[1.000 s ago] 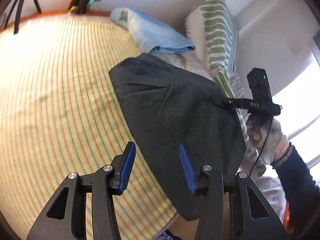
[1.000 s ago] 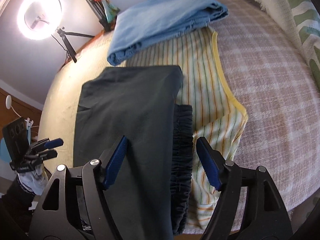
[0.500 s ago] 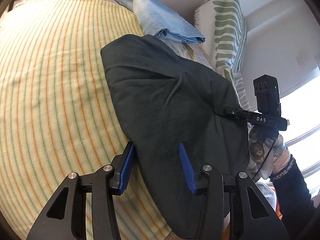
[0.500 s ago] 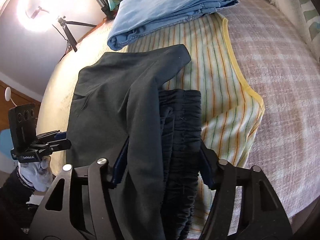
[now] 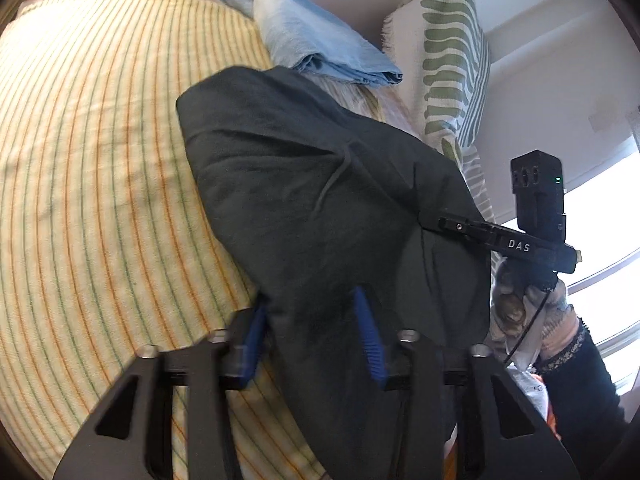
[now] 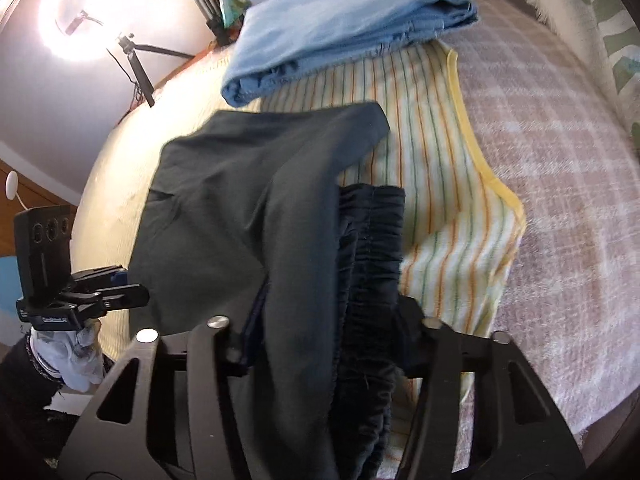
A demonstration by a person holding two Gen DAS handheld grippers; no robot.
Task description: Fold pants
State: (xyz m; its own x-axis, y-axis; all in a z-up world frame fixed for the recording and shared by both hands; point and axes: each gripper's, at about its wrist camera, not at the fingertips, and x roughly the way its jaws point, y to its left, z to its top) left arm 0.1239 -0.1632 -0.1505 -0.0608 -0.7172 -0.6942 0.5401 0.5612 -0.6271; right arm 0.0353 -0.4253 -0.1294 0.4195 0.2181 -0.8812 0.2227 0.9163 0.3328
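Dark pants [image 5: 304,200] now bunch up off the striped bed cover [image 5: 100,160]; a second ago they lay flat. Our left tool [image 5: 312,332] and right tool [image 6: 332,320] are closing on their near edge, so we can lift and fold.

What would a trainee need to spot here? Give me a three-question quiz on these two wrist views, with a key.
1. True or false: the dark pants lie on the striped blanket.
2. Which garment lies folded beyond the dark pants? A) light blue jeans B) a red sweater C) a white shirt
3. Fill in: the part of the pants bunched between the fingers of the right hand-held gripper is the elastic ____.

Key:
1. True. The left hand-held gripper is closing on their other edge.
2. A, the light blue jeans.
3. Waistband; the right jaws are closing on it.
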